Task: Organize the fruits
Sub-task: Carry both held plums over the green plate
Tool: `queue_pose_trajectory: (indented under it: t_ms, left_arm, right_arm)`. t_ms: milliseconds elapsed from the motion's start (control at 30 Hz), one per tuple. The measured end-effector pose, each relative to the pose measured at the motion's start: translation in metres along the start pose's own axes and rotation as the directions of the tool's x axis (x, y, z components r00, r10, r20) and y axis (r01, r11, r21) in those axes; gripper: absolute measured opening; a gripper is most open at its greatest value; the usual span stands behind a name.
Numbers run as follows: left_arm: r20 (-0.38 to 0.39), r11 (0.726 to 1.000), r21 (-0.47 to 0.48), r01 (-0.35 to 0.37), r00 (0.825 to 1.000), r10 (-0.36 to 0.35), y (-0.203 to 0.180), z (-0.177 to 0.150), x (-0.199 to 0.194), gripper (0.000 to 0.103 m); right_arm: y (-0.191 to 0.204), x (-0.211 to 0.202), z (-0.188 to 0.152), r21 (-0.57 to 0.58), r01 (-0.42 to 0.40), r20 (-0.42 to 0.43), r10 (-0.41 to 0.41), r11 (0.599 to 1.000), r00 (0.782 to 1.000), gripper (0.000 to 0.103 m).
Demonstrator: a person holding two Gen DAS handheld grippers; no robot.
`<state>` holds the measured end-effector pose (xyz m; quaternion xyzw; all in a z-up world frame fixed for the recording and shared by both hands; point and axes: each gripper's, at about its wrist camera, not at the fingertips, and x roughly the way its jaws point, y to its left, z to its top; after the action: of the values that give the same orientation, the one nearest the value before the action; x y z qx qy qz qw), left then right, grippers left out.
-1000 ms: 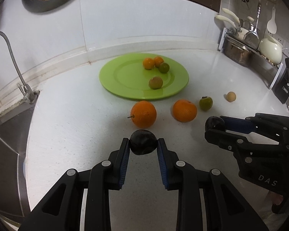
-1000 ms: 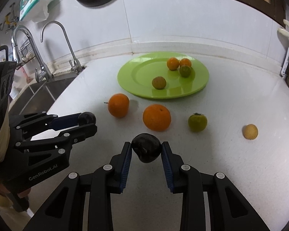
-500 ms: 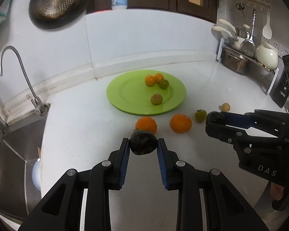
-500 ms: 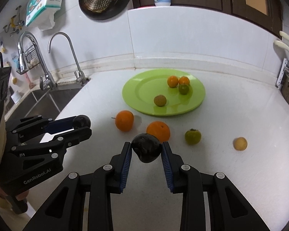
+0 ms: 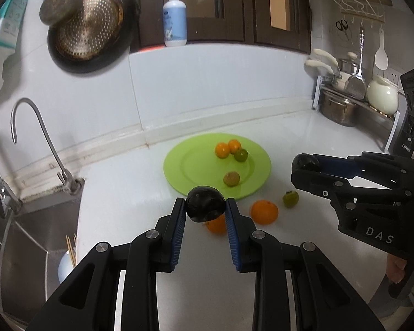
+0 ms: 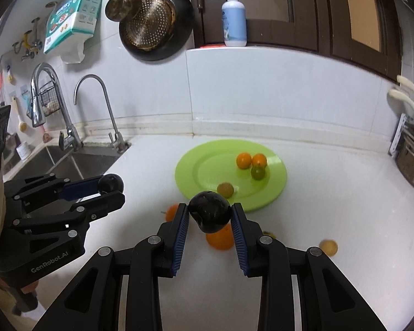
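Two dark fruits are off the desk, one in each of your tools. Your left hand-held gripper (image 5: 205, 207) sits at the lower centre of the left wrist view, its blue pads clamped on a dark round fruit (image 5: 205, 204). Your right hand-held gripper (image 6: 210, 215) fills the lower centre of the right wrist view and is likewise clamped on a second dark fruit (image 6: 210, 215), slightly larger and shiny.

Each tool shows in the other's view: the right one at the right edge of the left wrist view, the left one at the left edge of the right wrist view, both with fruit at their tips.

Beyond the fingers, near the middle of both views, a lime-green plate (image 5: 179, 162) lies on the white desk (image 5: 118, 207). Four small fruits rest on it: two orange ones (image 5: 222, 149) touching at the far side, a green one (image 5: 241, 155) just beside them, and a brownish one (image 5: 231, 178) nearer you.

On the desk in front of the plate lie two oranges (image 5: 264, 211), one partly hidden behind your left pads, and a small green fruit (image 5: 290, 199). A pale yellow fruit (image 6: 328, 247), blurred, lies at the lower right of the right wrist view.

A sink (image 6: 69, 160) with taps occupies the left of both views.
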<state>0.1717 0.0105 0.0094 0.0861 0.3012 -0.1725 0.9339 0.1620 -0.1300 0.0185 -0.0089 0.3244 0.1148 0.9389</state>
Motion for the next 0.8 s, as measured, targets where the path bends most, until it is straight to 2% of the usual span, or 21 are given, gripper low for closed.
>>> queue_pose_trajectory:
  t_ms: [433,800]
  left_arm:
    - [0.048,1.0,0.02,-0.012,0.999,0.011,0.008,0.036,0.018,0.029]
    - [0.031,0.999,0.043,-0.008,1.0,0.006,0.013,0.064,0.05,0.029]
  right_arm:
    - [-0.01,0.023,0.037,0.001,-0.029,0.03,0.029,1.0,0.999,0.033]
    - [-0.023,0.051,0.067,0.009,-0.056,0.014,0.056,0.998,0.998,0.033]
